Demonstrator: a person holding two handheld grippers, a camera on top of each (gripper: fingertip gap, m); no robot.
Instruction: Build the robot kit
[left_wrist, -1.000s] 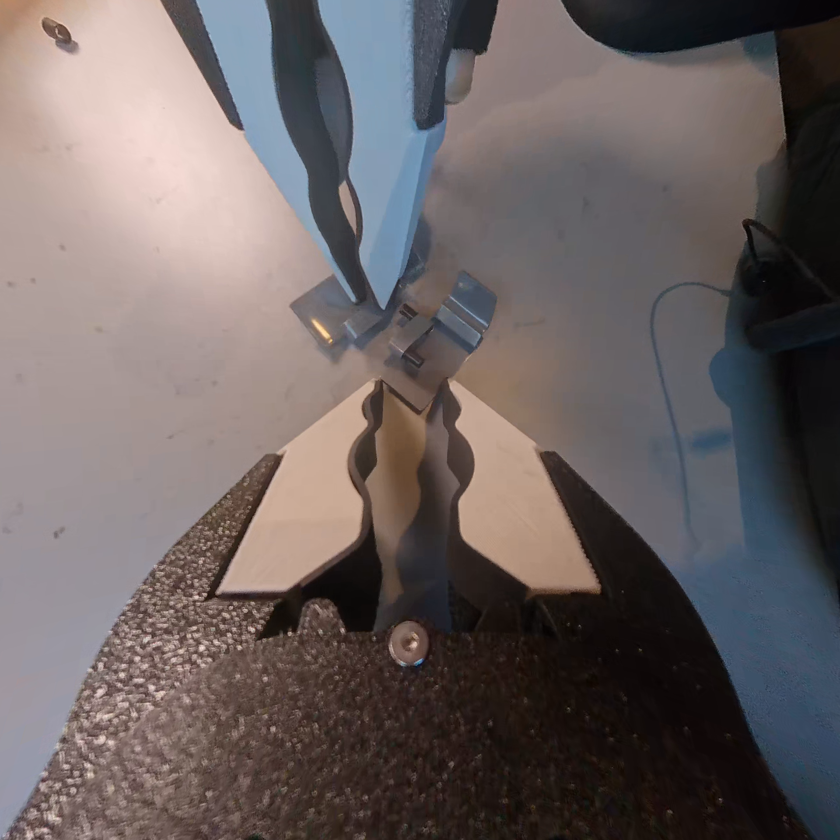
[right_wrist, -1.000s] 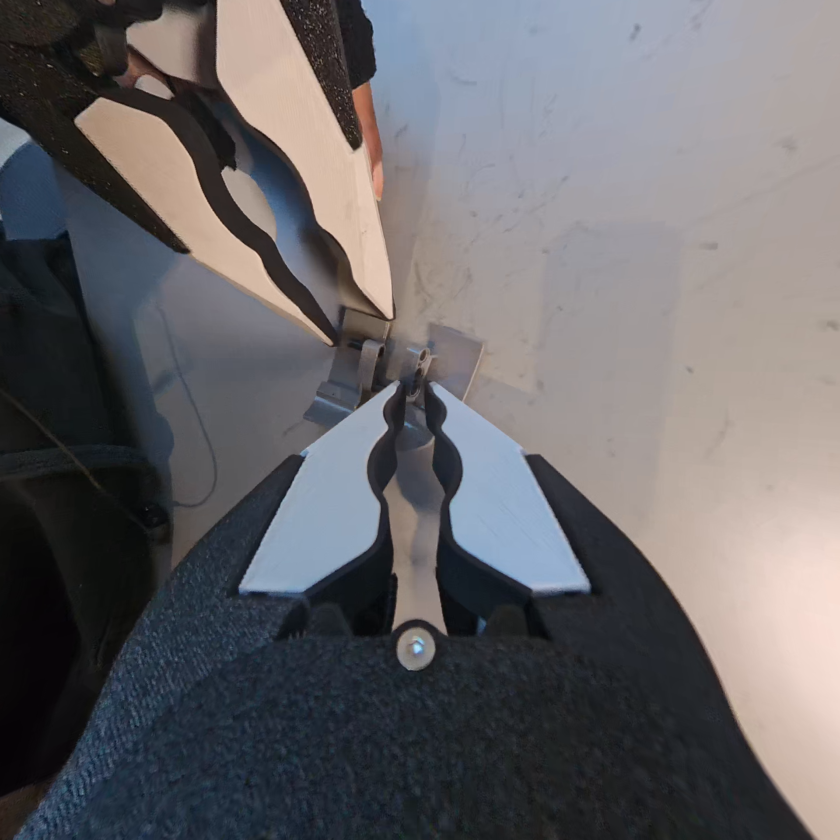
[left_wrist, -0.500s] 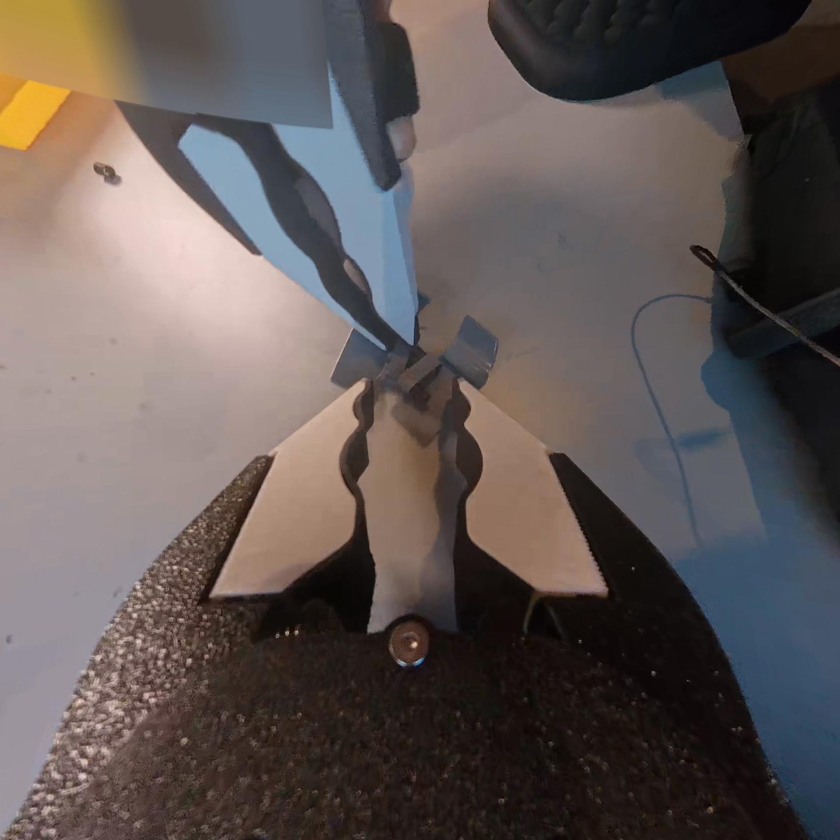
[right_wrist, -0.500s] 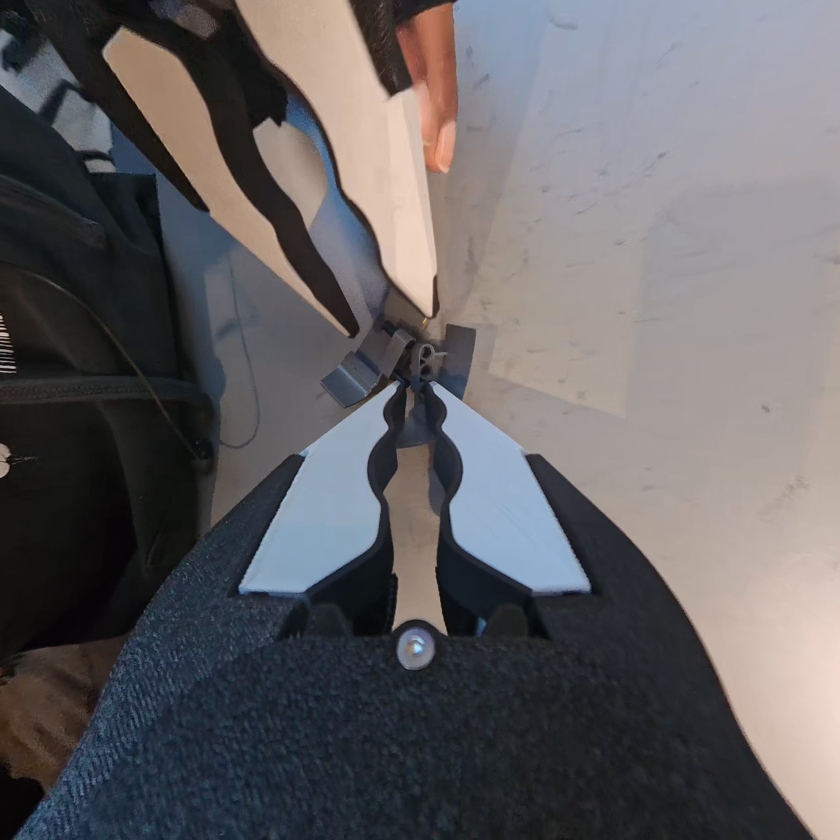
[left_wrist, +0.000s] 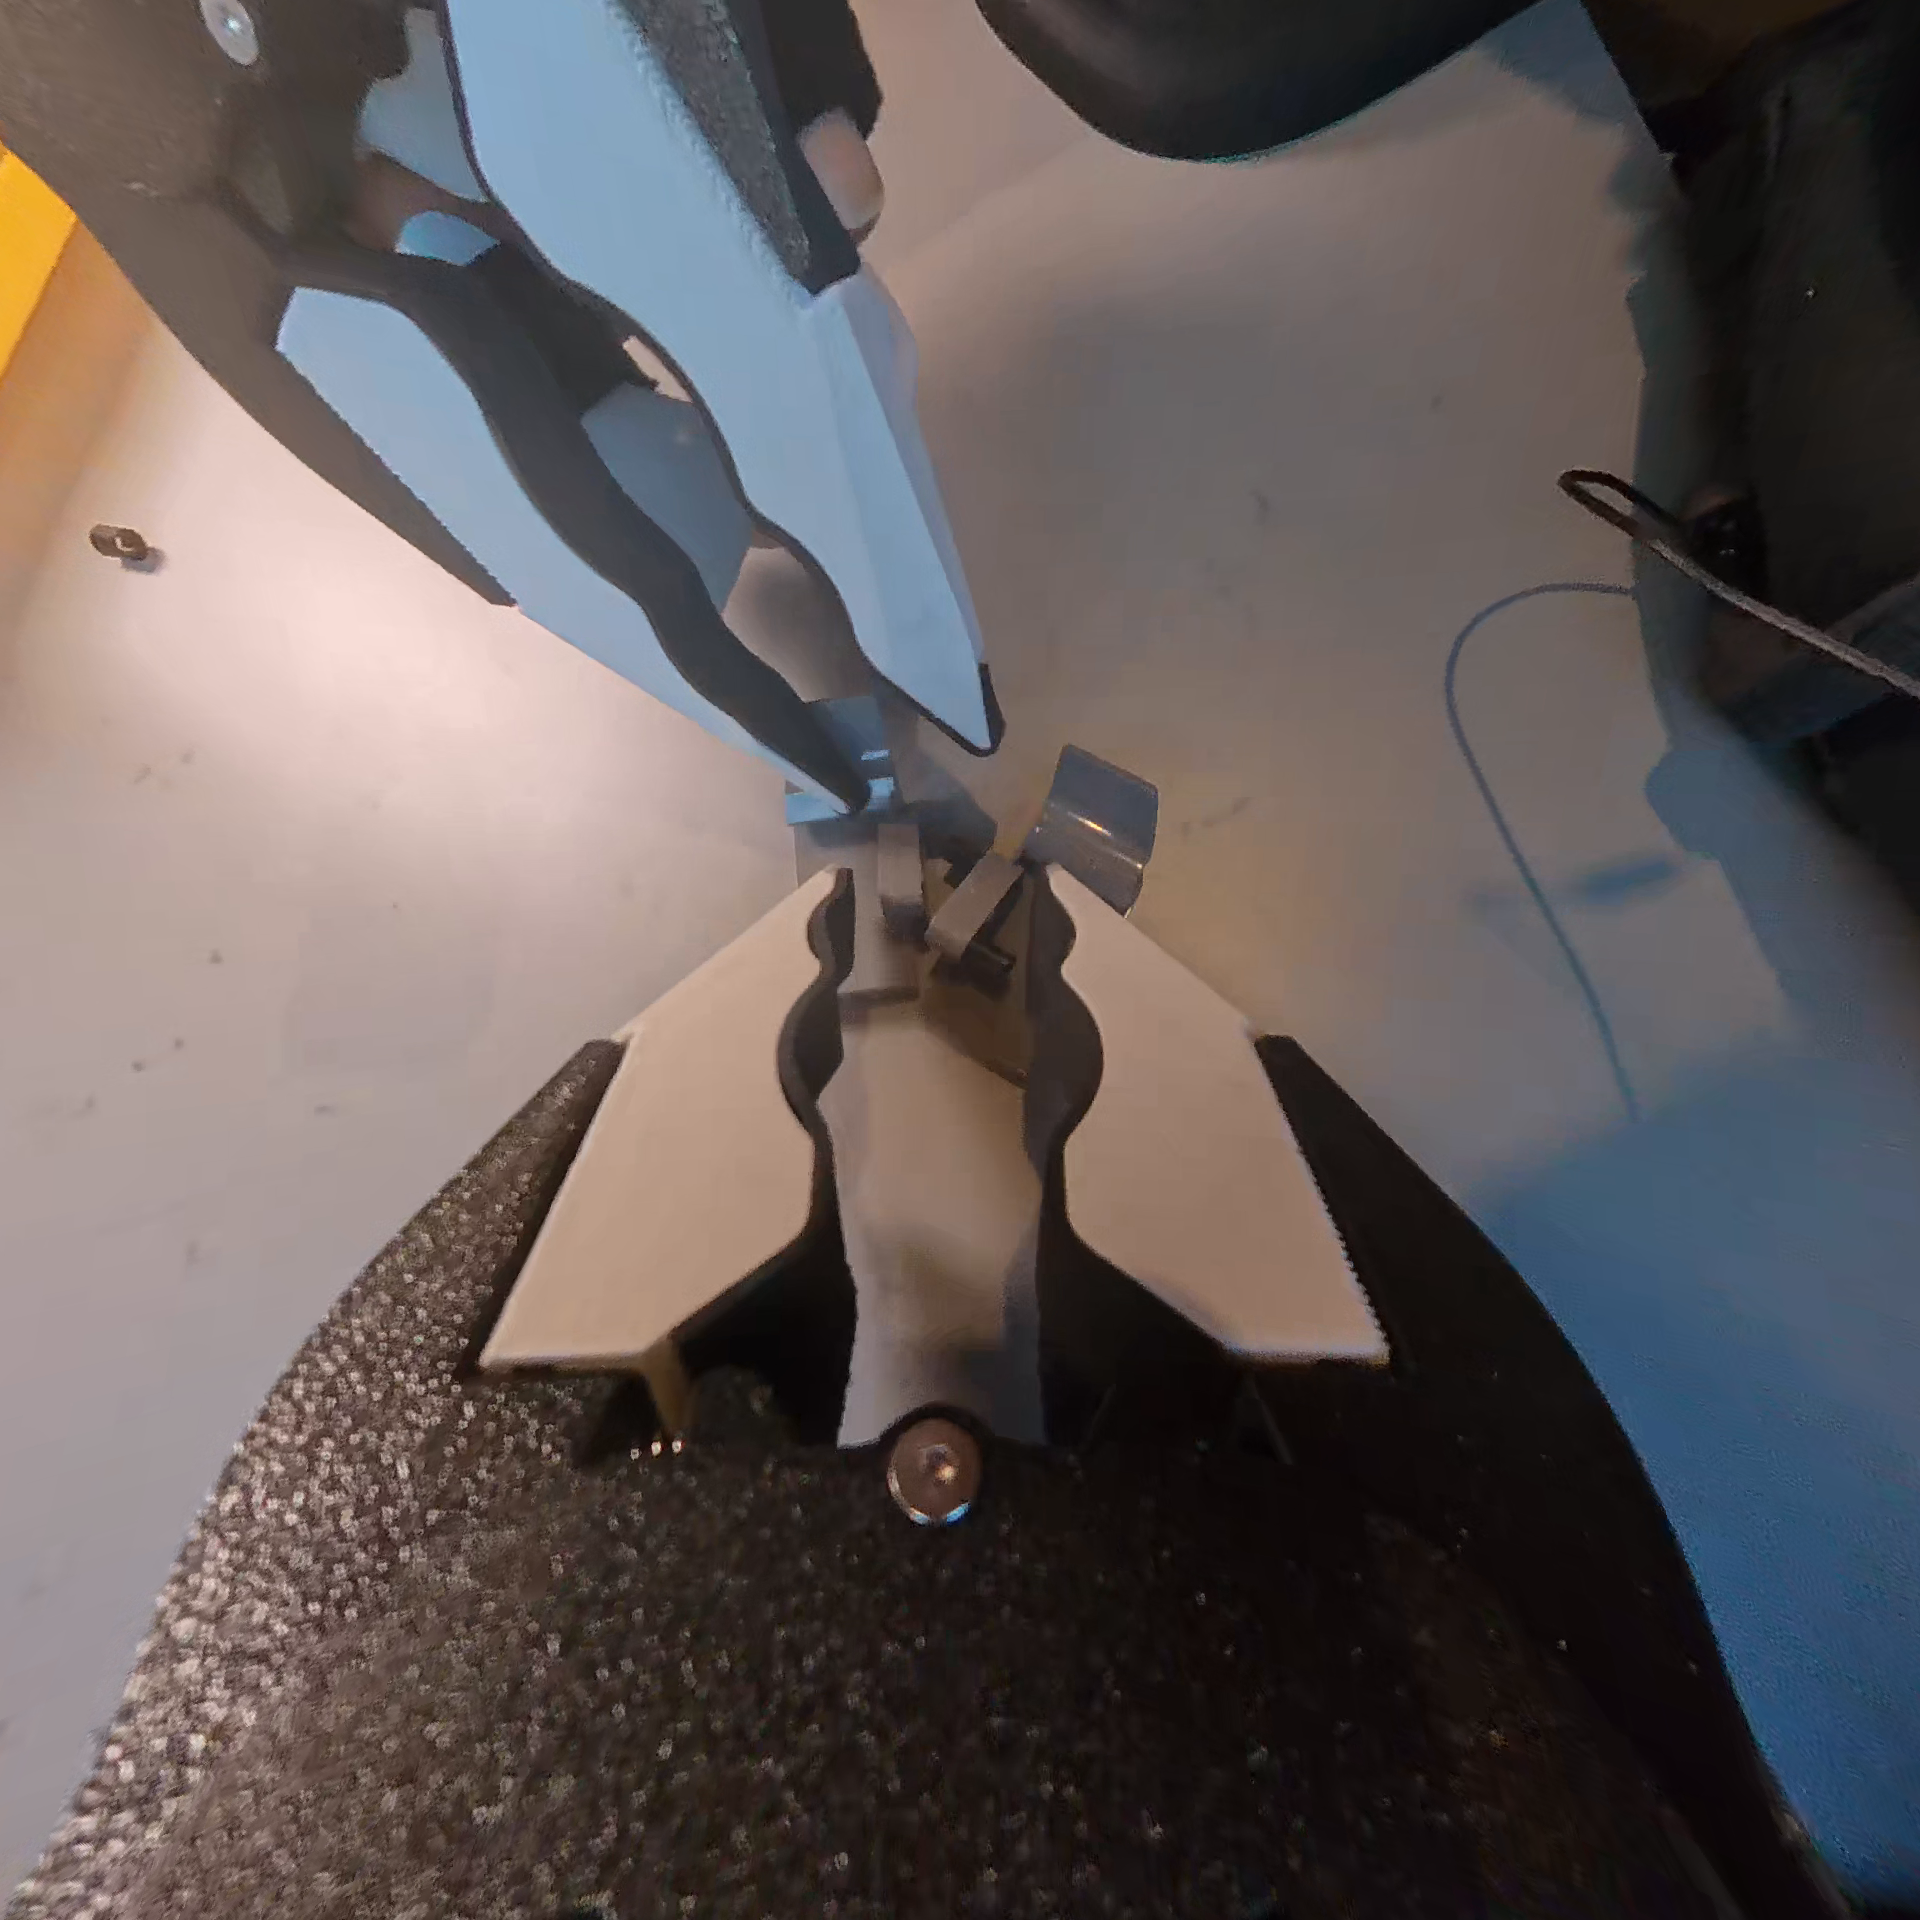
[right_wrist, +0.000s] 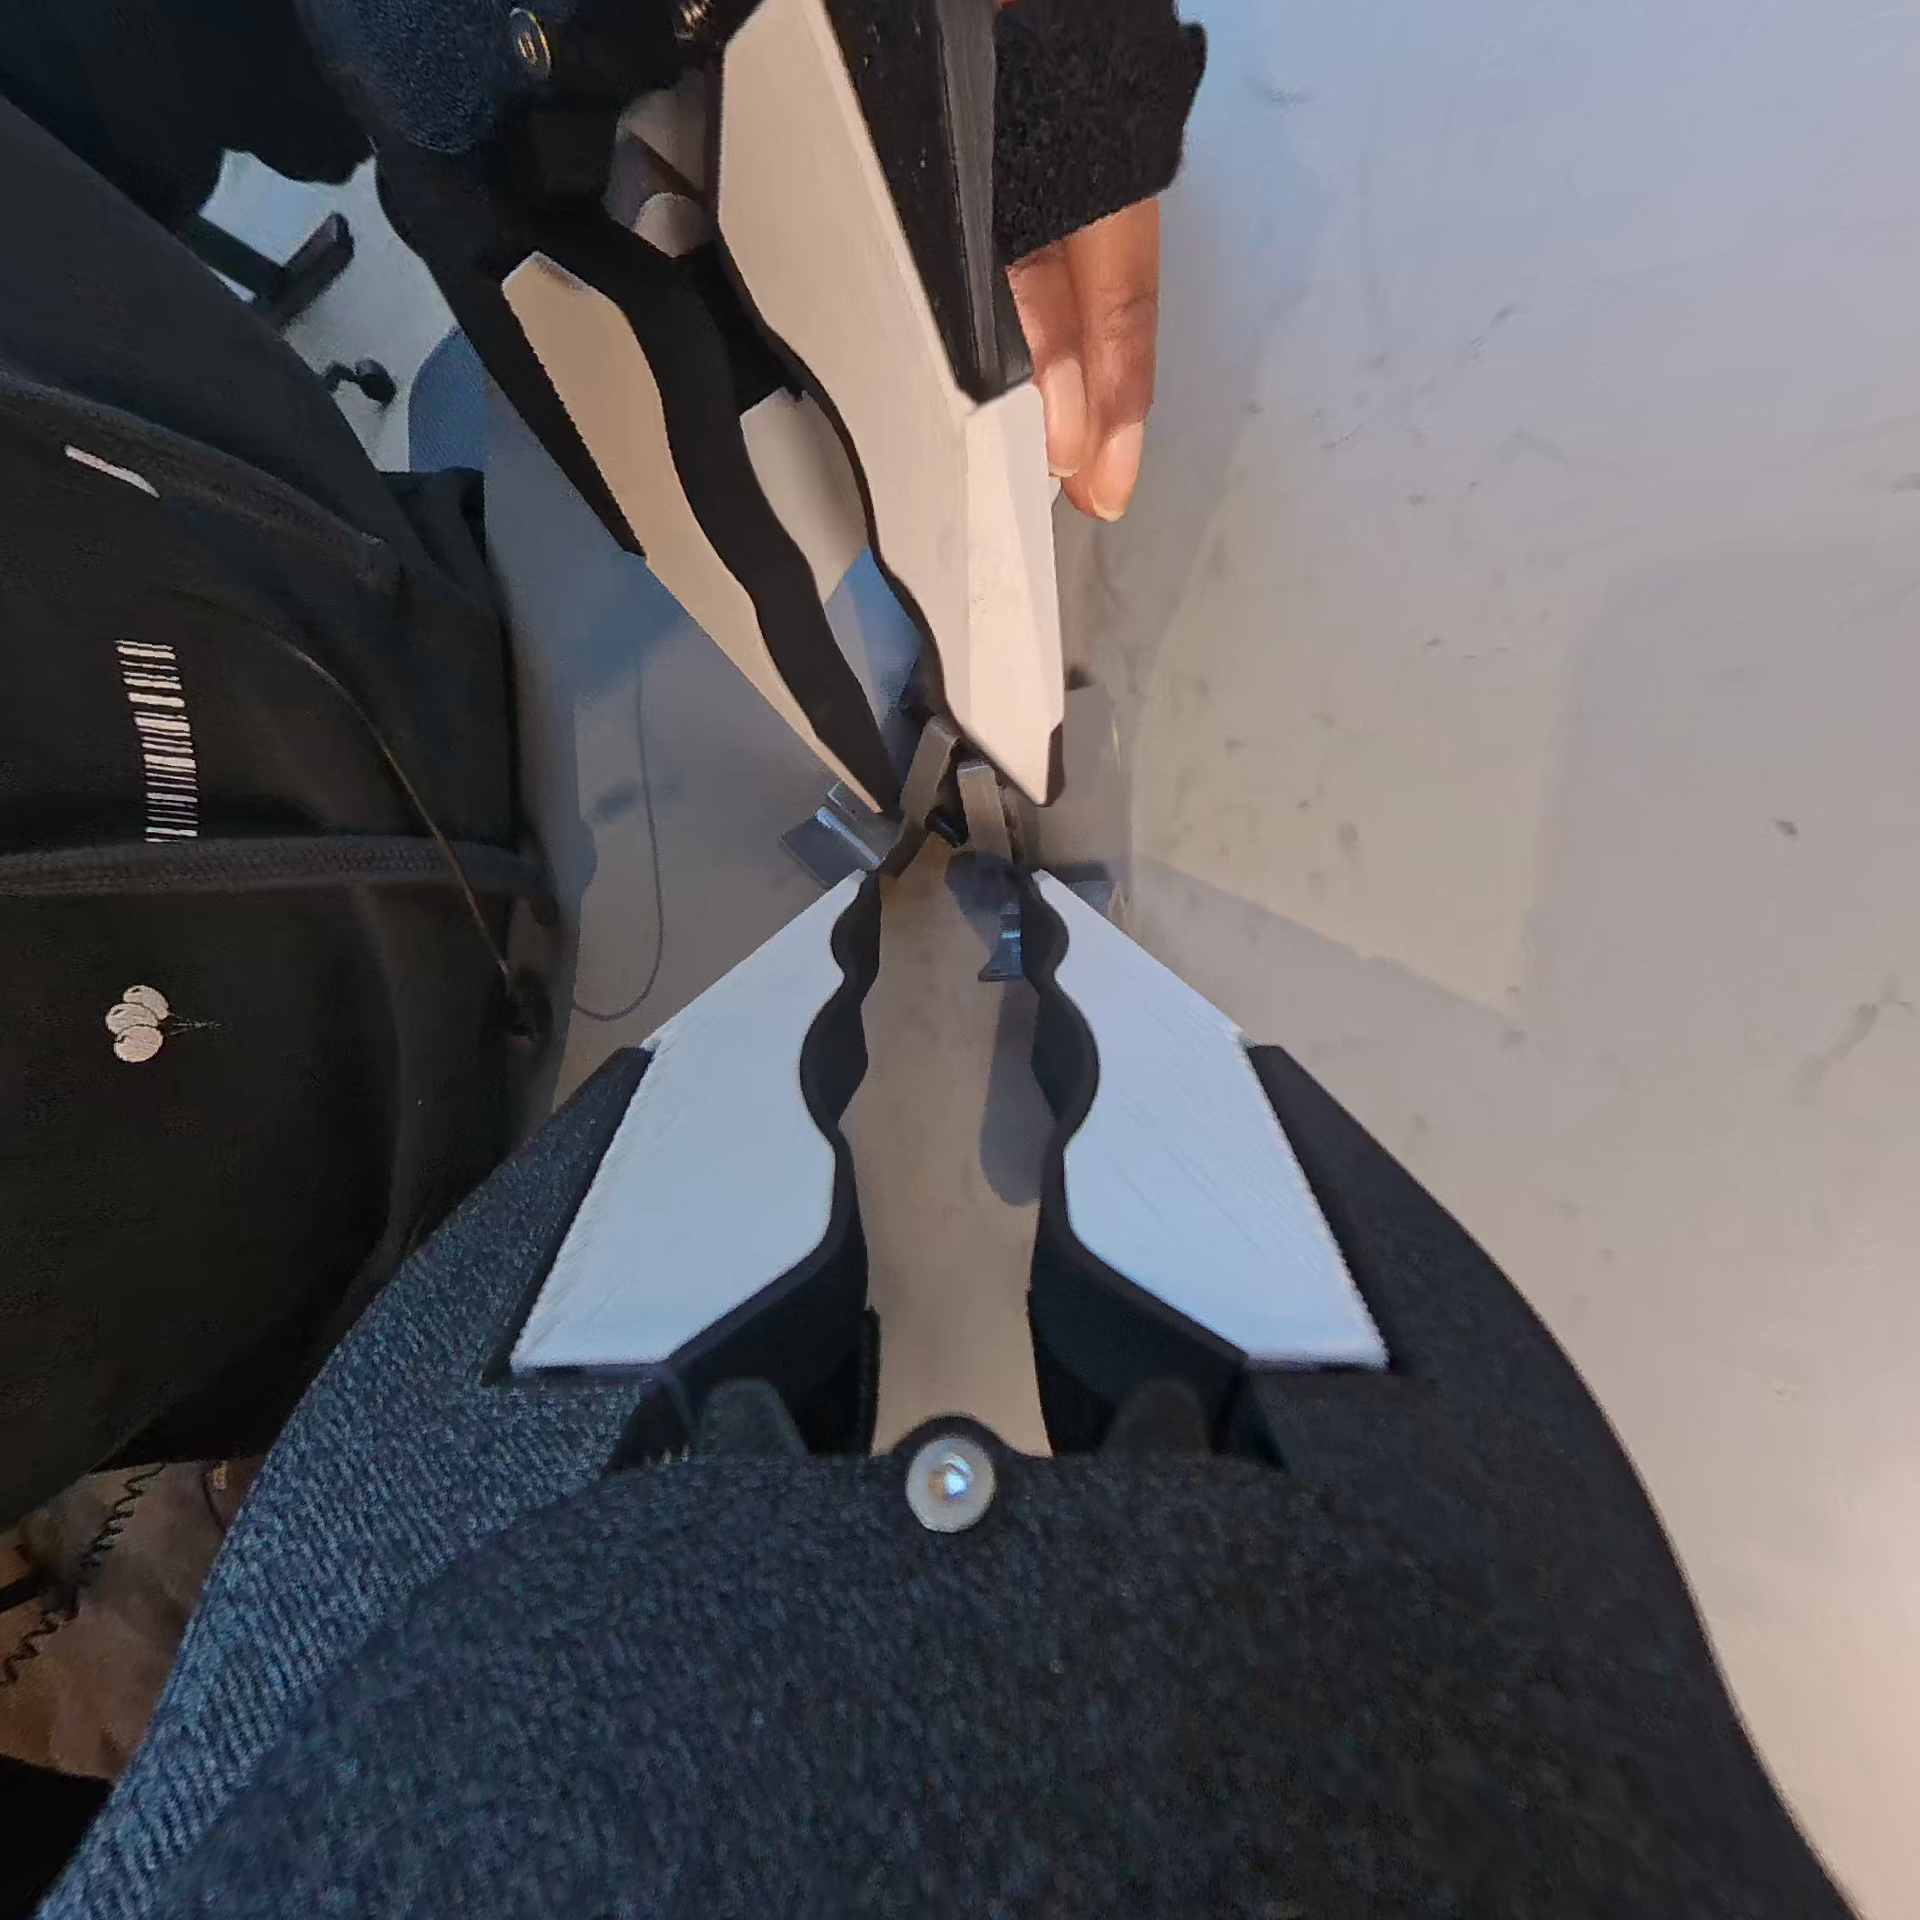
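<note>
Pale scuffed tabletop (left_wrist: 1299, 436), mid-area: metal hinge (left_wrist: 935, 883) lifted. Left gripper (left_wrist: 940, 894) clamped one leaf, right gripper (right_wrist: 951, 883) nearly closed on the other, probably gripping it; contact blurred.

The lower part of the metal hinge (left_wrist: 935, 914) is hidden between the fingers of the left gripper (left_wrist: 940, 883), and its upper plate is covered by the tips of the right gripper (left_wrist: 914, 769). Whether the hinge is touched by the table (left_wrist: 312, 831) cannot be told. The right gripper's body is cut off at the upper left edge. A small dark object (left_wrist: 120, 542) at the left is too small to be identified. The black bag (right_wrist: 208, 831) is cut off at the left edge of the right wrist view.
</note>
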